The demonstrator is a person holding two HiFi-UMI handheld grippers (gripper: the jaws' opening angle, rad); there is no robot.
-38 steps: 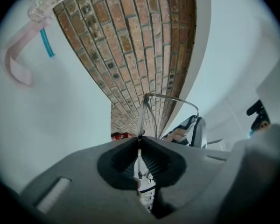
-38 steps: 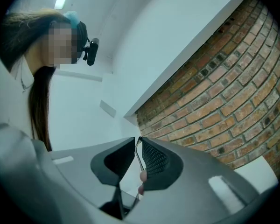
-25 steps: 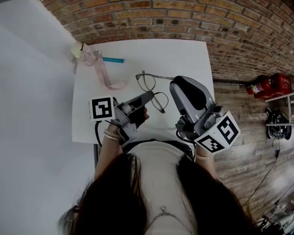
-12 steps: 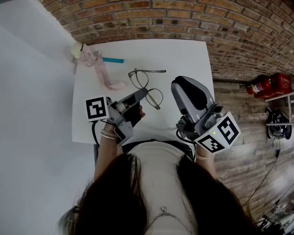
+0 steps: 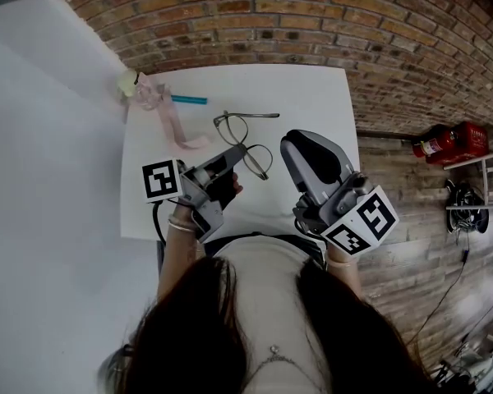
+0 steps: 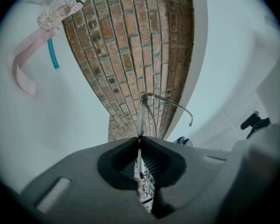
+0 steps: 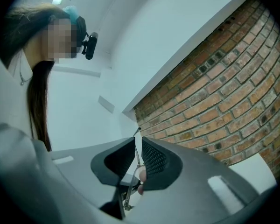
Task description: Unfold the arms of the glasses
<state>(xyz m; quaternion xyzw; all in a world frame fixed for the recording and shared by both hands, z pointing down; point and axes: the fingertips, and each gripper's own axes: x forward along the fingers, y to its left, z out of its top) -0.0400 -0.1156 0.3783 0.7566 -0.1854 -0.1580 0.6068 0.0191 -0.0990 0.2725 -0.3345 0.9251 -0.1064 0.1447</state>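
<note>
Thin metal-framed glasses hang just above the white table. My left gripper is shut on their front frame beside a lens. In the left gripper view the frame rises edge-on from the jaws, and one arm stands out to the right. The head view shows that arm pointing right. My right gripper is just right of the lenses. In its own view a thin metal arm runs between the nearly closed jaws.
A pink ribbon with a clear clip and a teal pen lie at the table's far left. A brick wall backs the table. A red fire extinguisher sits on the floor to the right.
The left gripper has carried the glasses left and slightly away from me. The upper arm now points out to the right. The right gripper has shifted a little left.
</note>
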